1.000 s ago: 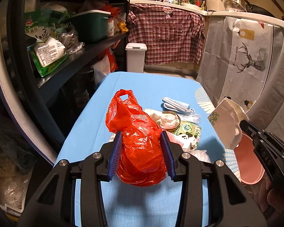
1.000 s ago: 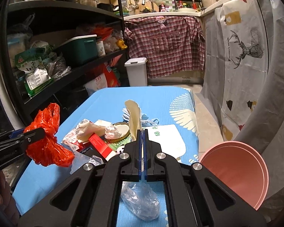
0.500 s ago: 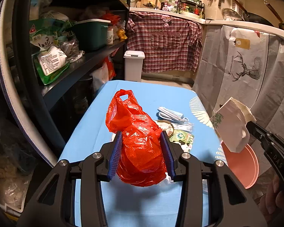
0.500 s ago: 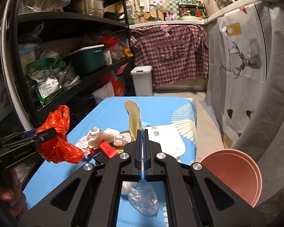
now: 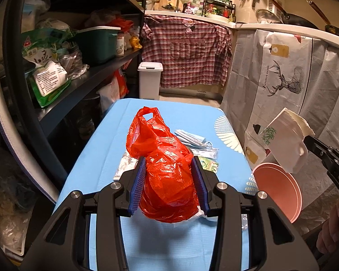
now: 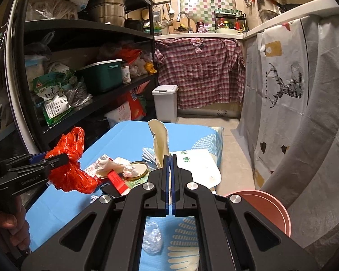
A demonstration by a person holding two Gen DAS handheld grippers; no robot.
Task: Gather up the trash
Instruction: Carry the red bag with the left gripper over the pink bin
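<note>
A: Red bag (image 5: pixel 167 169)?
B: Clamped between the left gripper (image 5: pixel 169 178) pads, held off the blue table (image 5: pixel 97 149). Long axis runs away from the camera, handle loop at the far end, bulk sagging near.
A: Right side?
B: Right gripper (image 6: pixel 170 158) jaws pinched together on a white paper bag (image 5: pixel 287 142), its edge standing upright above the tips. Over the last second it lifted off the table and swung out over the pink bin (image 5: pixel 280 192).
A: Meaning?
B: Probably a drop into the bin next. Masks (image 5: pixel 192 136), wrappers and clear plastic (image 6: pixel 152 239) still on the table, so plenty left.
</note>
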